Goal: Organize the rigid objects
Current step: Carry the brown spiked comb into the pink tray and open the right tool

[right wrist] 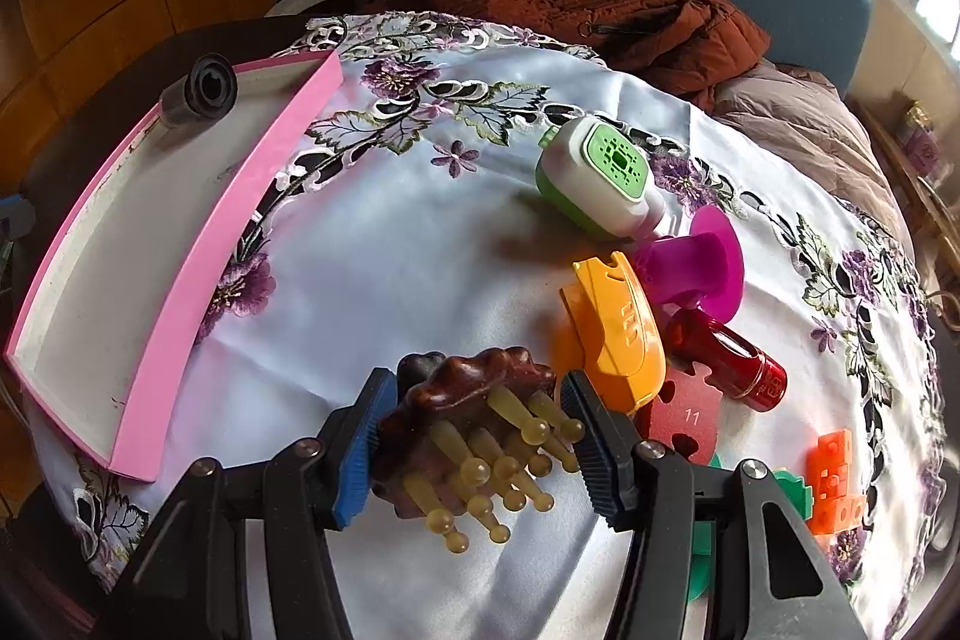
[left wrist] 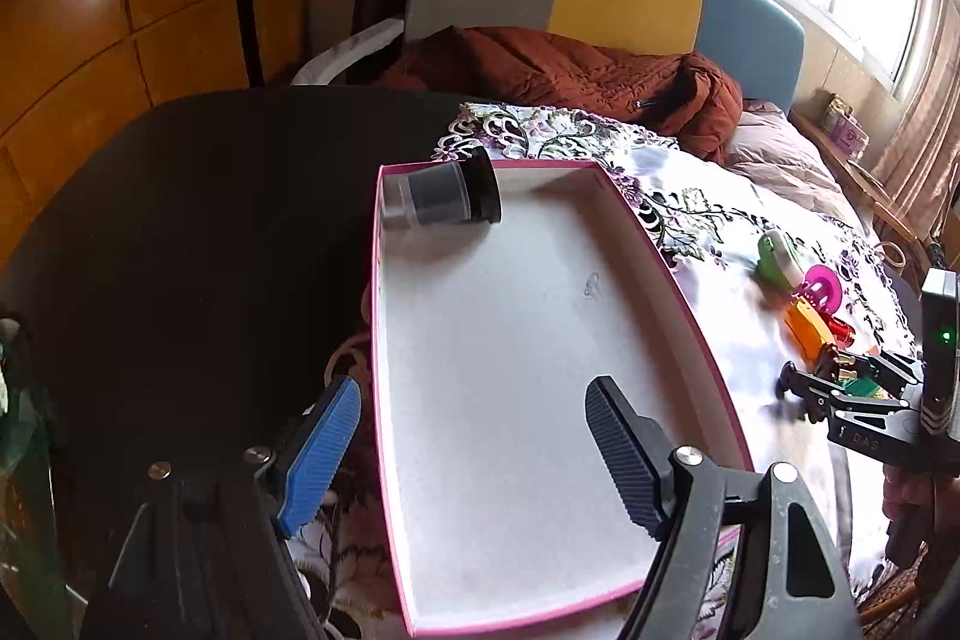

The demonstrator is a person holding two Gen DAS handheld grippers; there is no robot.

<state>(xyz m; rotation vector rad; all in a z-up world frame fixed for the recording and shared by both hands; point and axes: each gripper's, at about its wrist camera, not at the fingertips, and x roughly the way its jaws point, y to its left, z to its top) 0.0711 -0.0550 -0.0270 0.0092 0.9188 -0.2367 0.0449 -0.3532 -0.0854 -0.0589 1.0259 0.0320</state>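
A pink-rimmed white box (left wrist: 660, 256) lies on the flowered cloth, also in the right wrist view (right wrist: 198, 244). A black-capped jar (left wrist: 447, 193) lies on its side in the box's far left corner (right wrist: 201, 91). My left gripper (left wrist: 474, 436) is open and empty over the box's near left edge. My right gripper (right wrist: 474, 436) is shut on a dark brown scalp massager with amber prongs (right wrist: 474, 424), just above the cloth; it also shows in the left wrist view (left wrist: 840, 376).
Loose items lie right of the box: a green-white device (right wrist: 594, 175), a magenta spool (right wrist: 696, 259), an orange piece (right wrist: 612, 334), a red bottle (right wrist: 729, 358), a red puzzle tile (right wrist: 684, 418), an orange block (right wrist: 834, 478). A brown jacket (right wrist: 600, 10) lies behind.
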